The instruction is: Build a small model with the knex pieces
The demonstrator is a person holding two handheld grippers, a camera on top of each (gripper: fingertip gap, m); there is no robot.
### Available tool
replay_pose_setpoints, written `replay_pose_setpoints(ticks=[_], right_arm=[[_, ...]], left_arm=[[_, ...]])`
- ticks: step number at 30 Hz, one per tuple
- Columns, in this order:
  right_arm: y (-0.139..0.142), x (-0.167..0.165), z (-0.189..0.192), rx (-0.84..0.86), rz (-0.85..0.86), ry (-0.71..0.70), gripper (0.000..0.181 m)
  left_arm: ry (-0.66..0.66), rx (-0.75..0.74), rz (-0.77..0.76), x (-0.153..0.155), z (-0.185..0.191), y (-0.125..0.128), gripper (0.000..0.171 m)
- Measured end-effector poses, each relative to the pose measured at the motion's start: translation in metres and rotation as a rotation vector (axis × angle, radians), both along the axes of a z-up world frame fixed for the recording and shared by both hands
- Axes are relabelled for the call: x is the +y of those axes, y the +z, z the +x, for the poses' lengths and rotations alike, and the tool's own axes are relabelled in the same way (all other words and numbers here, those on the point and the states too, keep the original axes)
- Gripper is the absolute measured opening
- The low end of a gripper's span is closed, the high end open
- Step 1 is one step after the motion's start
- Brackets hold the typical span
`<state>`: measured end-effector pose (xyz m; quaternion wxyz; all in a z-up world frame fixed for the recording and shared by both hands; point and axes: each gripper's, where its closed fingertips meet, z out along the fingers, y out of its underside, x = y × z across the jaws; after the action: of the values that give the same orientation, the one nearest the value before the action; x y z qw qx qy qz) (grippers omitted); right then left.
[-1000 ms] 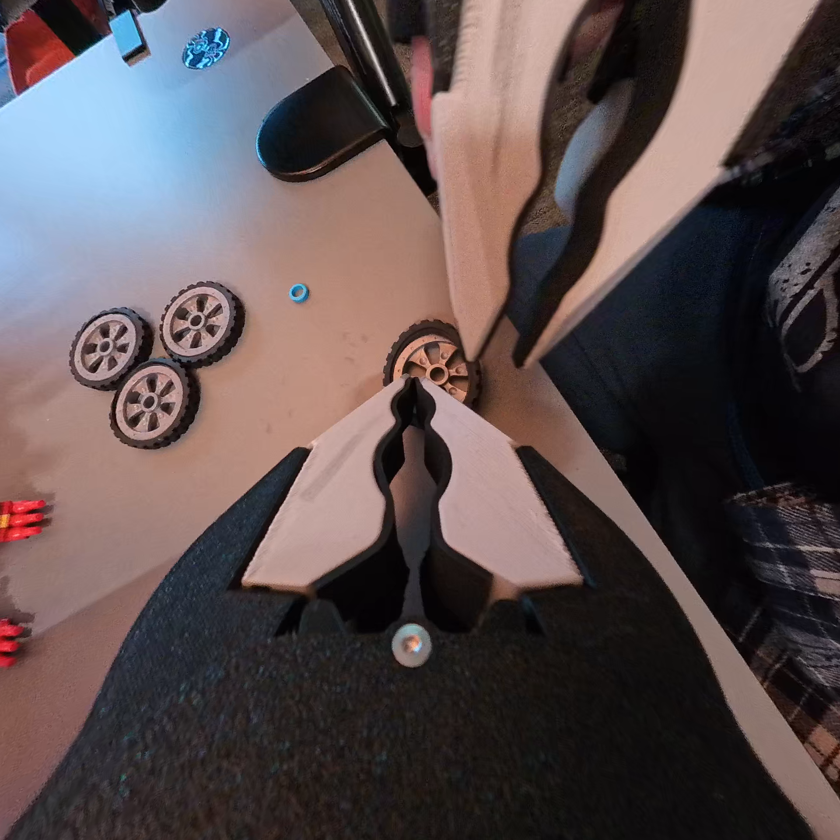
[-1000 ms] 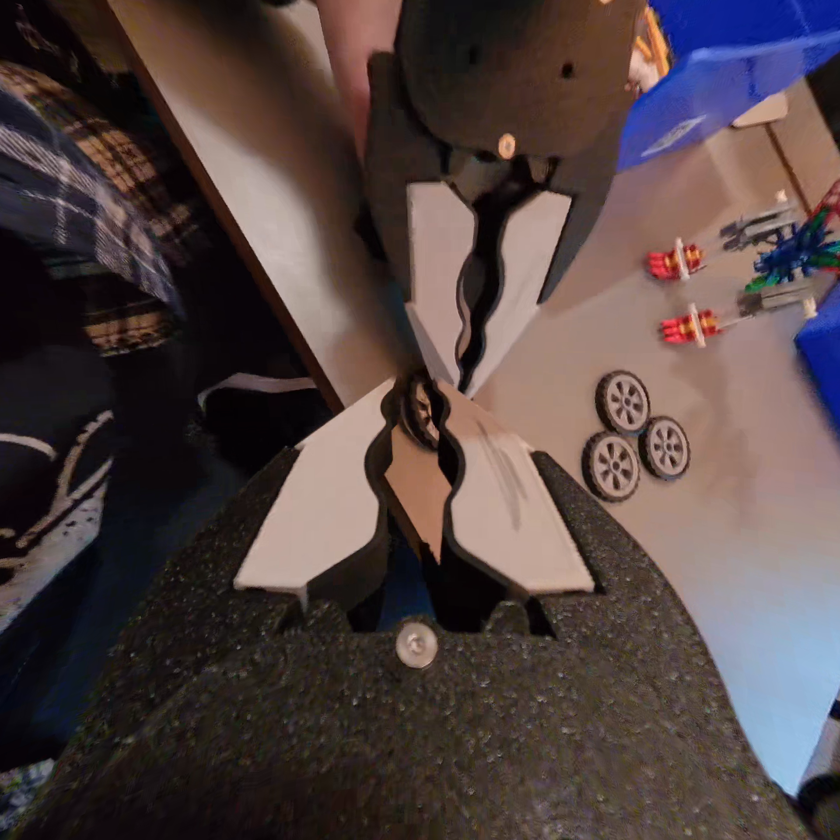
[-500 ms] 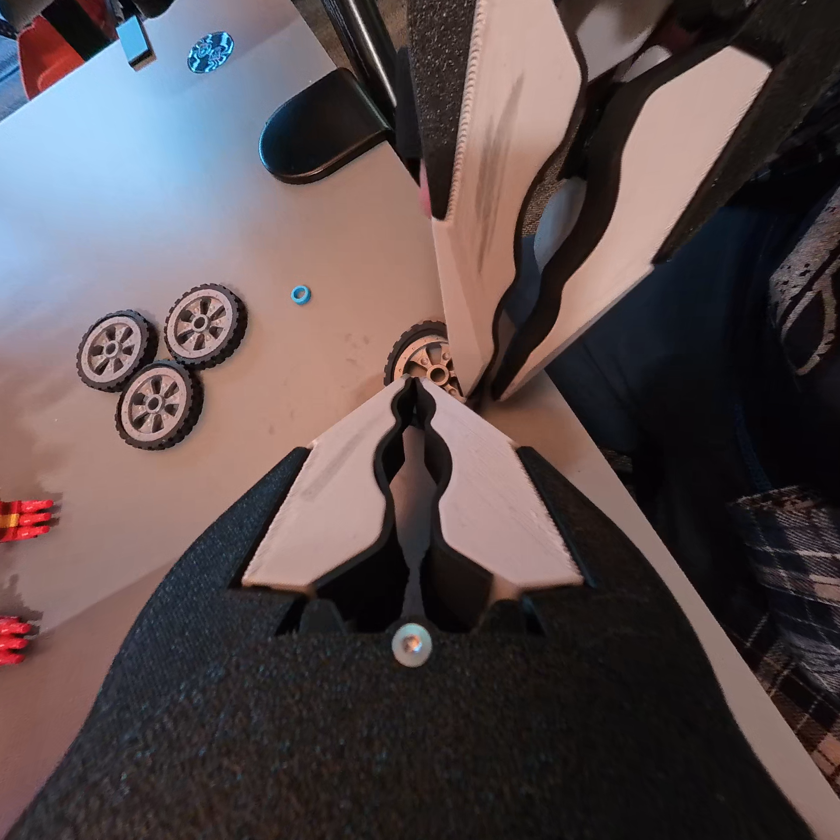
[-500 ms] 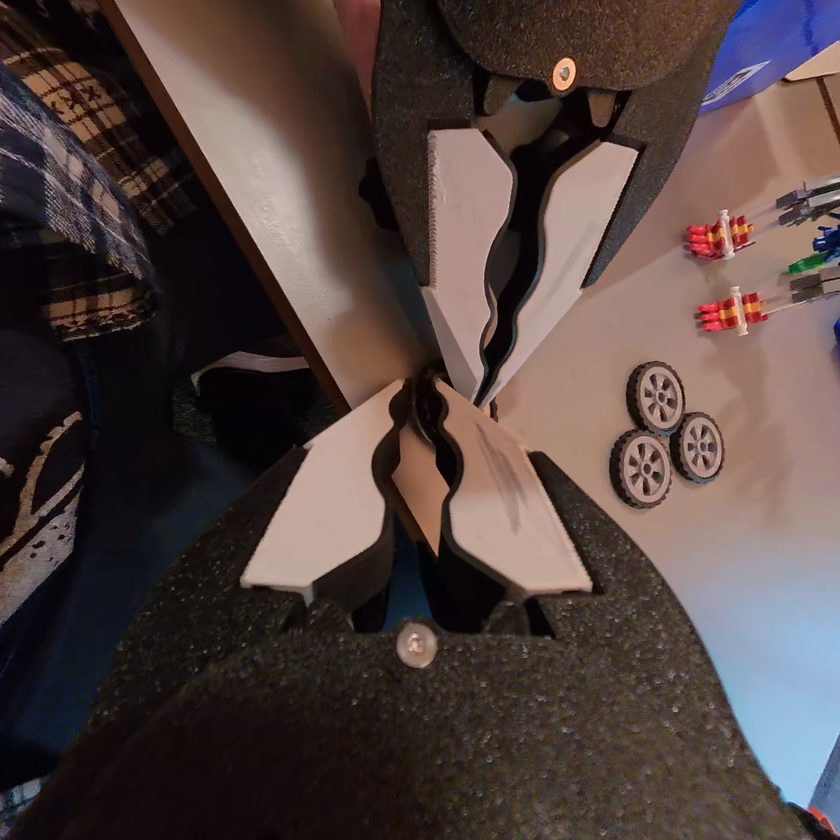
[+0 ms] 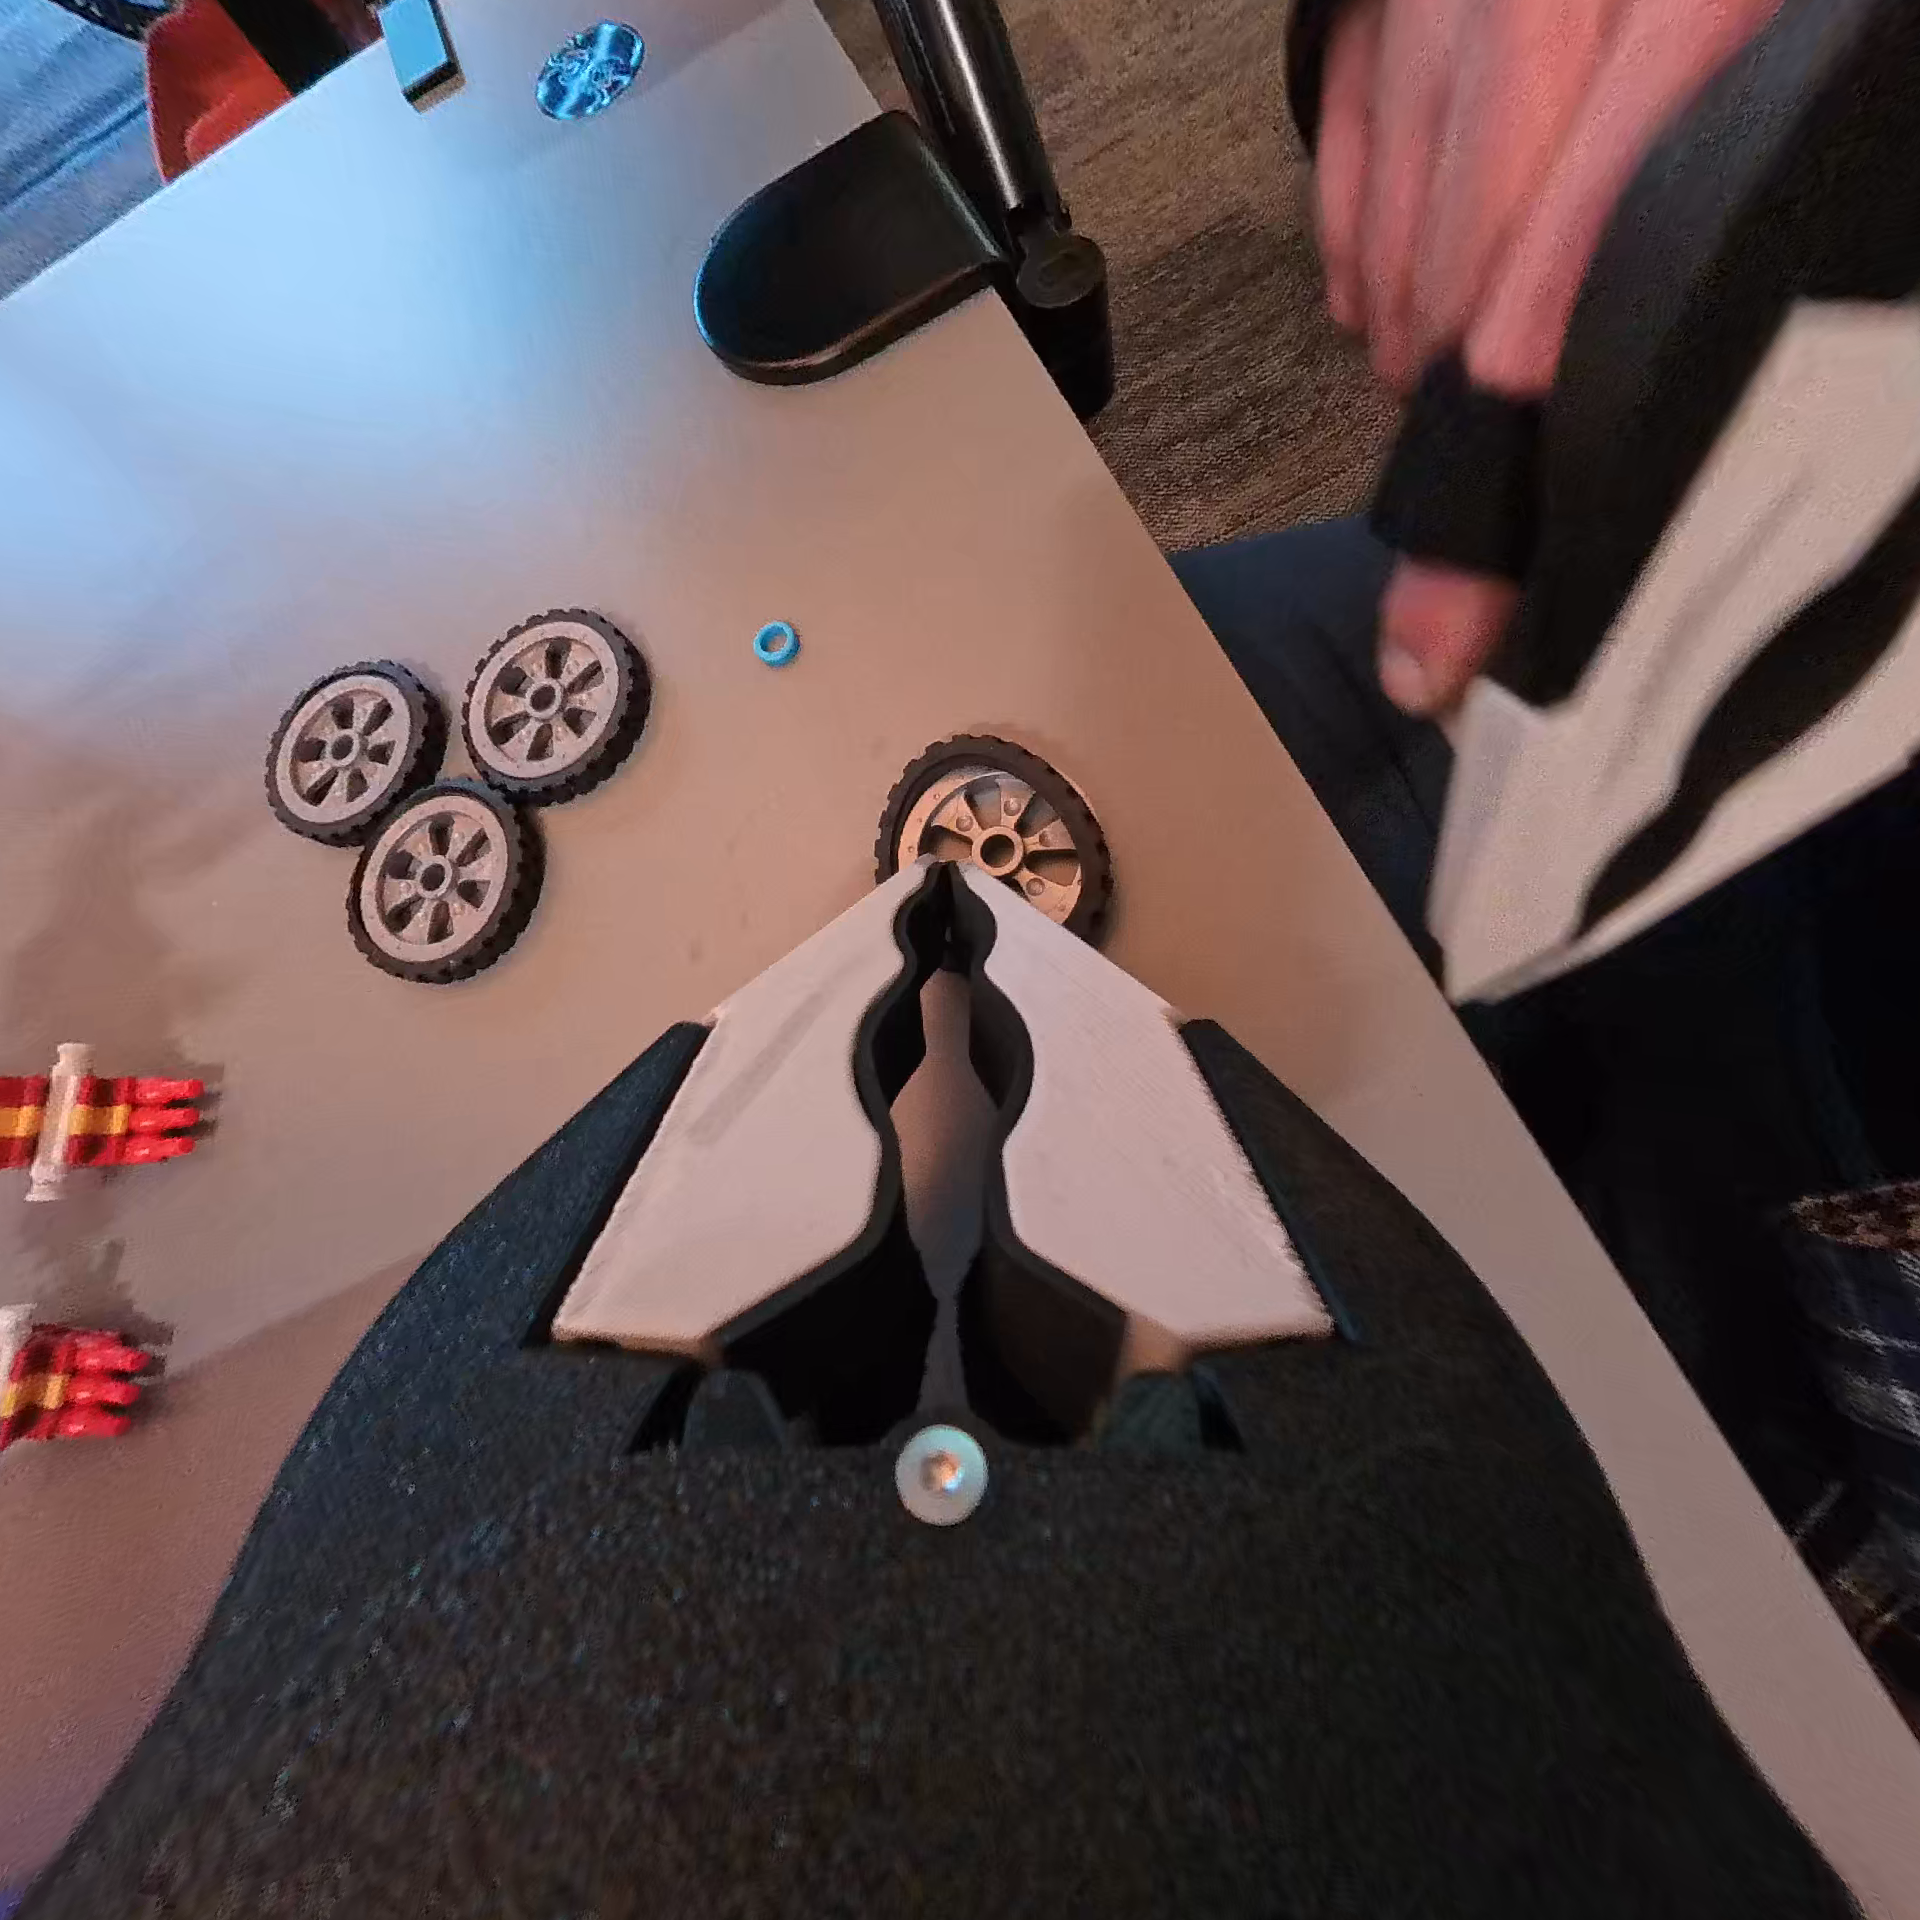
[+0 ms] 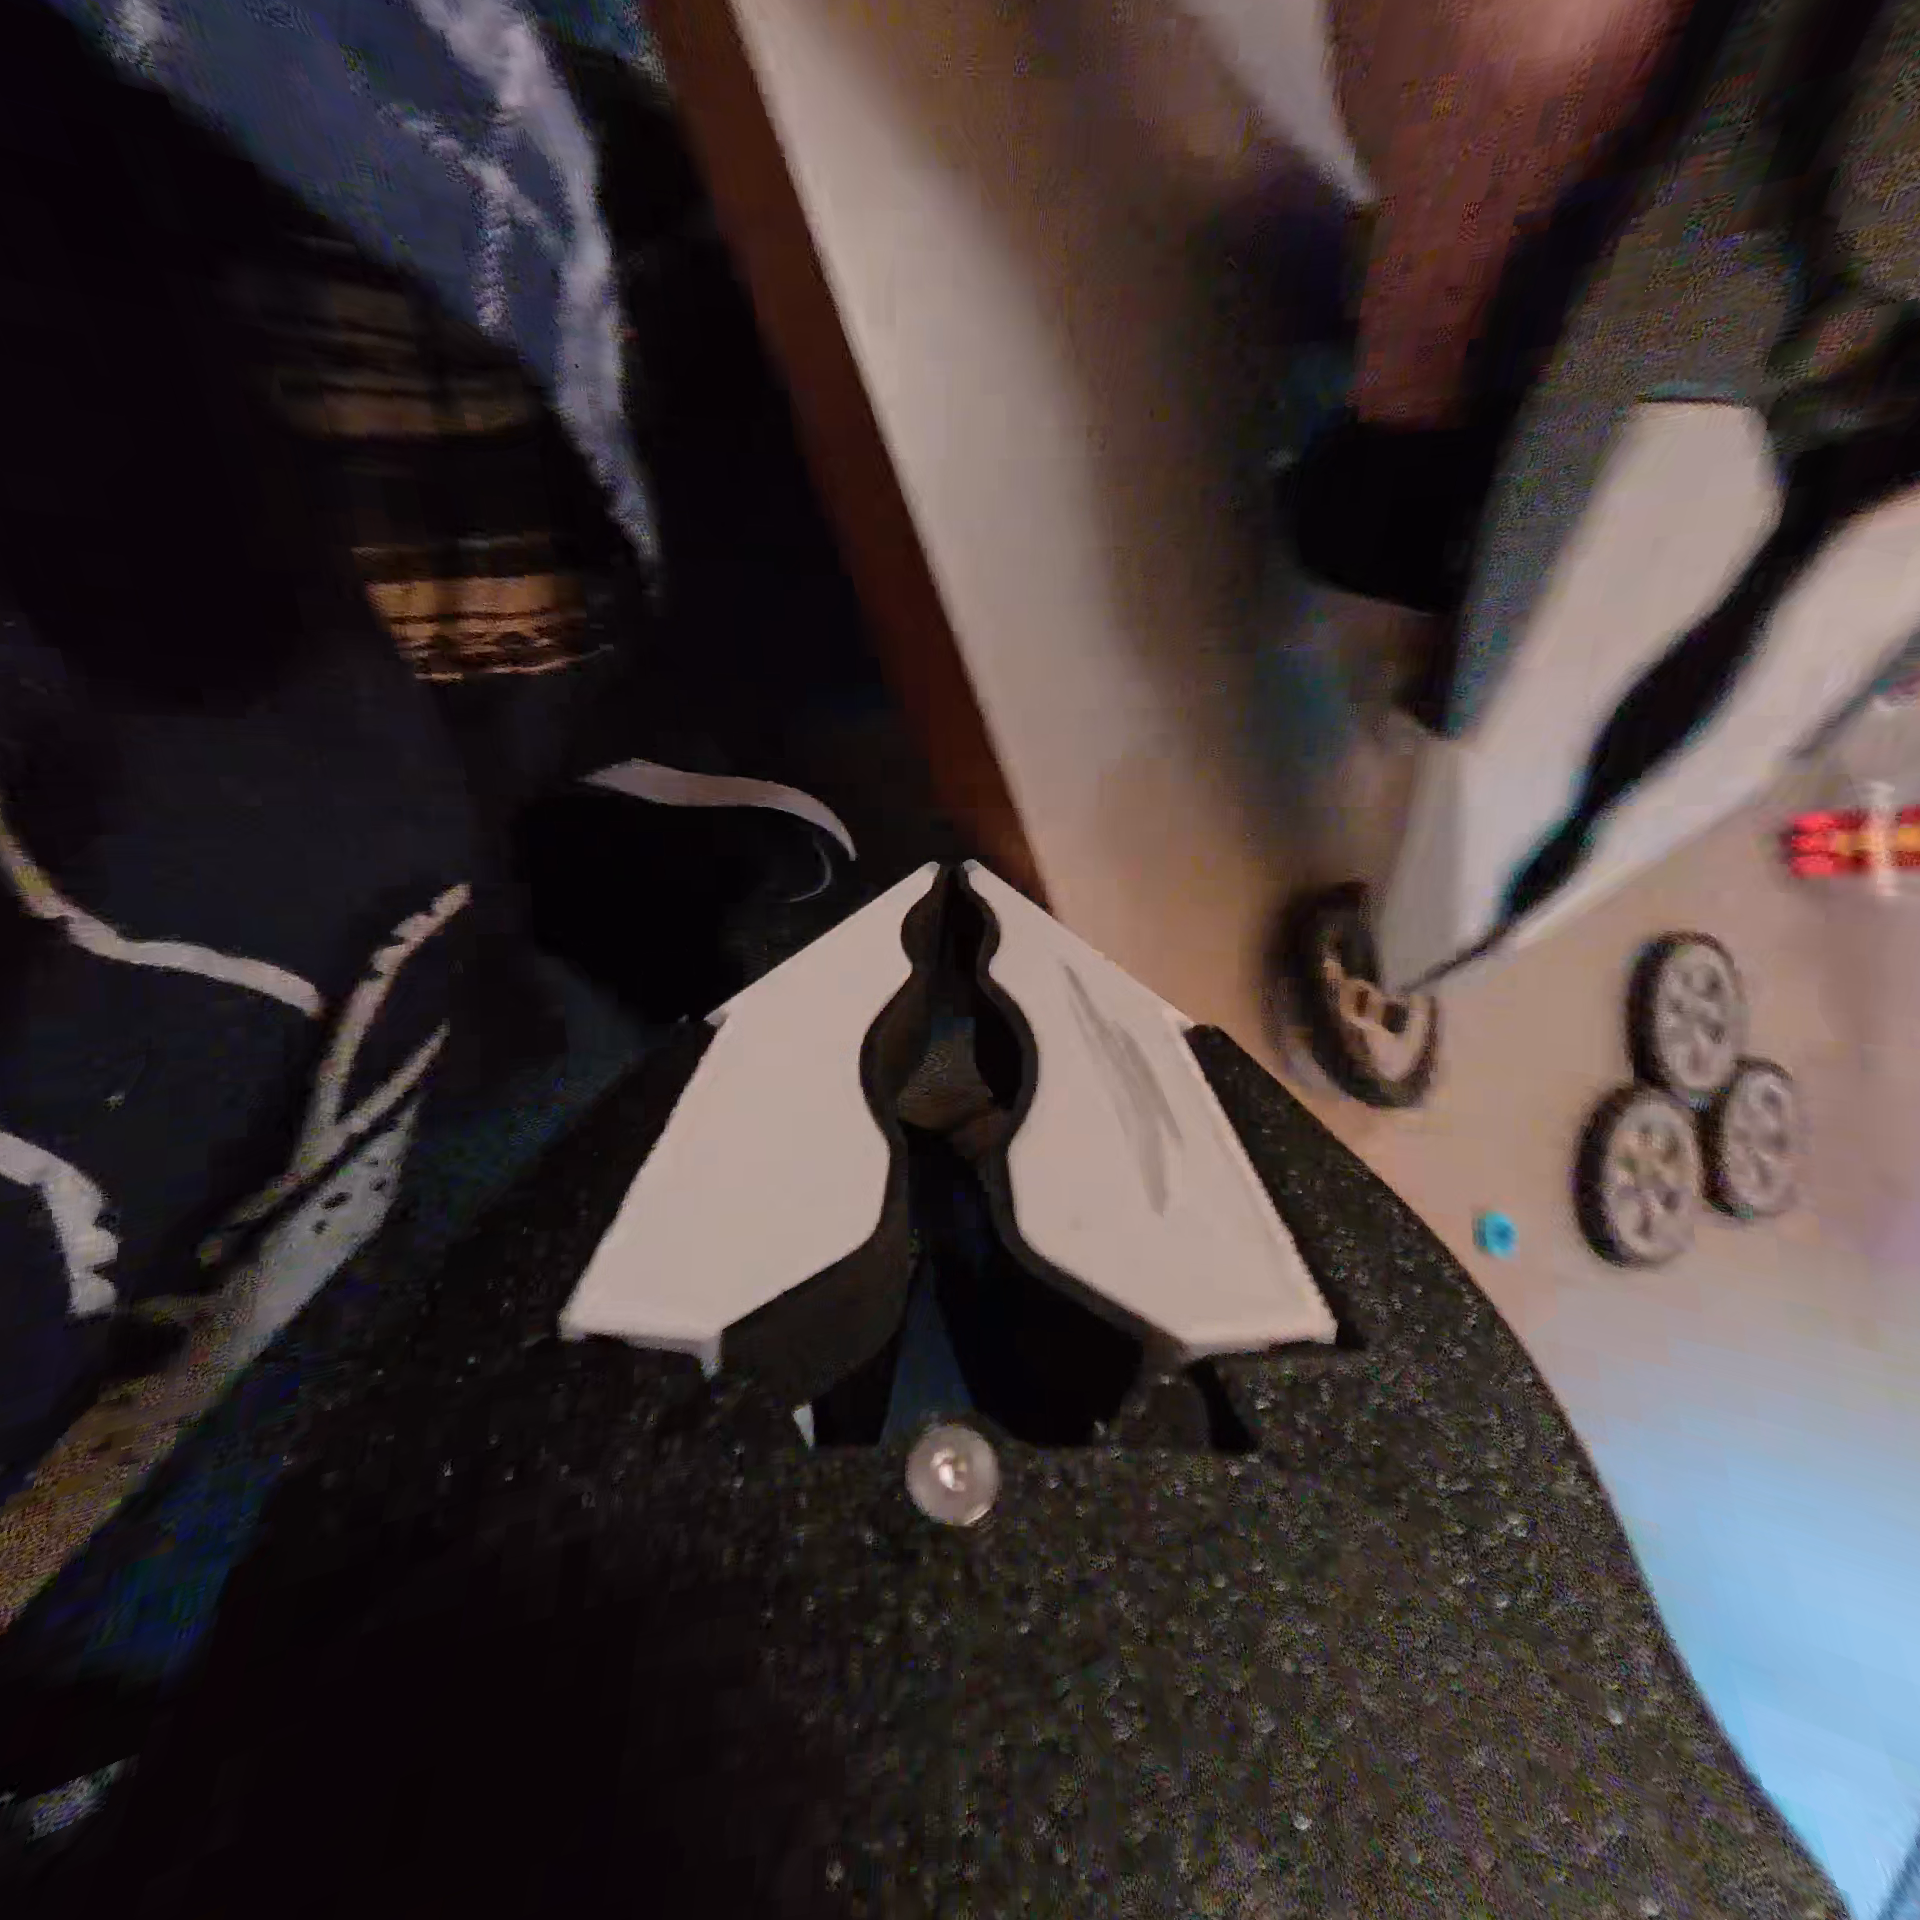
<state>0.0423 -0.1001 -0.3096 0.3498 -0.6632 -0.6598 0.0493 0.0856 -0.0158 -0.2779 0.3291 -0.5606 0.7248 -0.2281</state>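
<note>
My left gripper (image 5: 948, 871) is shut, and its tips press on the near rim of a grey wheel with a black tyre (image 5: 997, 800) that lies close to the table edge (image 5: 1288, 748). In the right wrist view the same gripper (image 6: 1397, 985) touches that wheel (image 6: 1351, 1039) near its hub. My right gripper (image 6: 954, 871) is shut with nothing between its tips. It hangs off the table, over the person's dark trousers. It shows blurred in the left wrist view (image 5: 1558, 925), held by a hand (image 5: 1475, 208).
Three more wheels (image 5: 447, 878) lie together to the left, with a small blue ring (image 5: 776, 643) beyond them. Red-and-yellow connector pieces (image 5: 99, 1117) lie at the left edge. A black clamp foot (image 5: 842, 281) grips the far table edge.
My right gripper has let go of the wheel, shut, and swung away off the table to the right. My left gripper and the wheel have stayed put.
</note>
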Motion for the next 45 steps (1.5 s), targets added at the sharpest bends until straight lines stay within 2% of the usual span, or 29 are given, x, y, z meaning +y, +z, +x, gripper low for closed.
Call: replay_pose_setpoints(ticks=[3,7,8,14,24,30,32,35,41,45], right_arm=[[0.037,0.020,0.012,0.108,0.015,-0.062,0.000],[0.067,0.042,0.031,0.173,0.030,-0.107,0.001],[0.063,0.049,0.037,0.127,0.050,-0.125,0.007],[0.042,0.064,0.038,0.020,0.047,-0.093,0.007],[0.037,0.066,0.031,0.007,0.038,-0.064,0.000],[0.033,0.059,0.028,-0.046,0.101,-0.027,0.000],[0.027,0.027,0.004,0.010,-0.007,0.083,0.000],[0.028,0.038,0.003,-0.036,0.102,0.037,0.000],[0.055,0.059,0.029,0.084,0.086,-0.086,0.005],[0.036,0.069,0.041,-0.007,0.059,-0.083,0.009]], left_arm=[[-0.005,0.000,0.003,0.001,0.003,0.000,0.000],[-0.010,-0.001,0.003,0.001,0.003,0.000,0.000],[-0.015,-0.002,0.007,0.001,0.003,0.000,0.000],[-0.025,-0.001,0.009,0.003,0.006,0.000,0.000],[-0.030,-0.002,0.011,0.003,0.007,0.000,0.000],[-0.023,-0.004,0.014,0.003,0.008,0.000,0.000],[0.031,-0.006,0.055,0.015,0.009,-0.001,0.000],[-0.008,-0.004,0.031,0.009,0.008,0.000,0.000],[-0.019,-0.004,0.010,0.007,0.009,0.000,0.000],[-0.023,-0.005,0.017,0.007,0.010,0.000,0.000]])
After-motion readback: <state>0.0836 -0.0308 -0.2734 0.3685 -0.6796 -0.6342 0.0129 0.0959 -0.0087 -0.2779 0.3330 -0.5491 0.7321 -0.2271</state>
